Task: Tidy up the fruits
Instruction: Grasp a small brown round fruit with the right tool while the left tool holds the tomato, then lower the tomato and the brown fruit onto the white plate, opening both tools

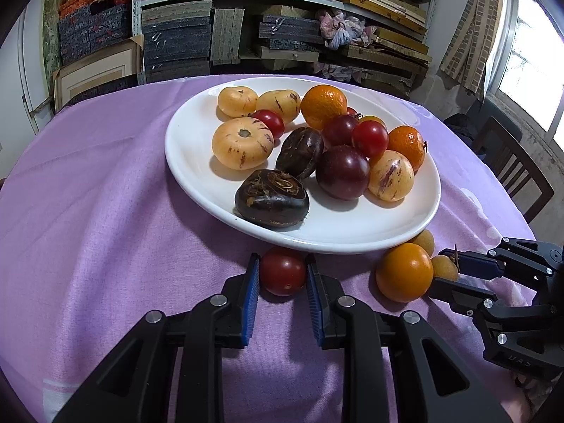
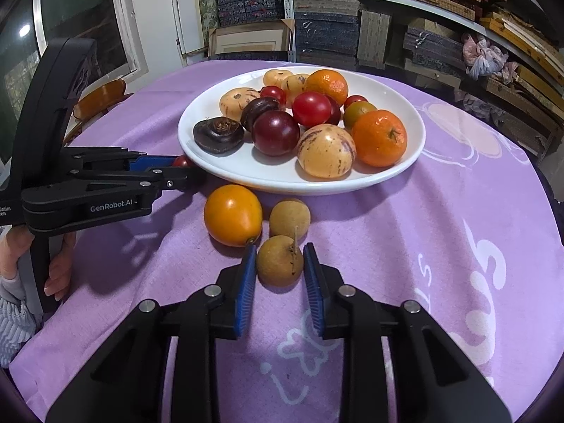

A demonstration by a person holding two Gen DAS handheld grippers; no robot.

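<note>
A white plate [image 1: 197,183] [image 2: 412,137] holds several fruits: oranges, red tomatoes, striped yellow melons, dark purple fruits. My left gripper [image 1: 282,264] [image 2: 181,165] is shut on a red cherry tomato [image 1: 282,270] that lies on the cloth just in front of the plate's rim. My right gripper [image 2: 279,252] [image 1: 445,266] is shut on a brown longan [image 2: 279,261] [image 1: 445,268] on the cloth. An orange tomato [image 2: 232,214] [image 1: 403,270] and a second longan [image 2: 289,218] [image 1: 424,240] lie on the cloth beside it.
A purple tablecloth [image 1: 88,194] [image 2: 440,229] covers the round table. Shelves of boxes [image 1: 197,35] stand behind it. A wooden chair [image 1: 511,169] stands at the right, a window behind it. The person's hand [image 2: 56,268] holds the left gripper.
</note>
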